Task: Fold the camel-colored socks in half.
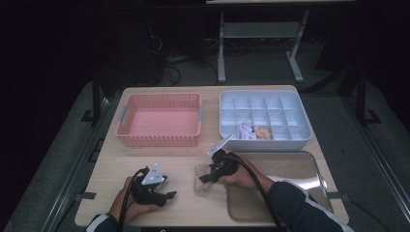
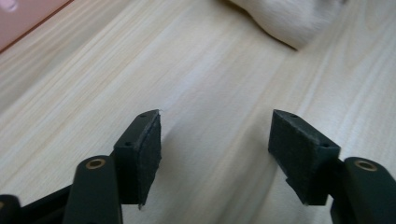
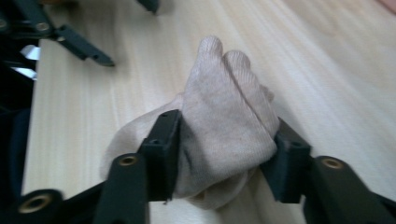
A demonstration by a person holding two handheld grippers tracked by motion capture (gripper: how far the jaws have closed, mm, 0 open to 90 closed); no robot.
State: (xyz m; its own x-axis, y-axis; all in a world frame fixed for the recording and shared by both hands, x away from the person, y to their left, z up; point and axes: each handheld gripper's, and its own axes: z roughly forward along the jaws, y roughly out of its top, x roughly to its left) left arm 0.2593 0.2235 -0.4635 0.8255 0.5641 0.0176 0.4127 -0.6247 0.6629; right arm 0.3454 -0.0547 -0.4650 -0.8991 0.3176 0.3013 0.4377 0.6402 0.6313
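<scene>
A bunched beige sock lies on the wooden table near the front middle. My right gripper is shut on it, with one black pad pressing into each side of the bundle; in the high view this gripper reaches in from the right. My left gripper is open just above bare wood with nothing between its pads. It sits at the front left, a short way left of the sock, whose edge lies ahead of its jaws.
A pink basket stands at the back left. A white compartment box at the back right holds a few small folded white and beige items. A shiny metal tray lies at the front right, under the right forearm.
</scene>
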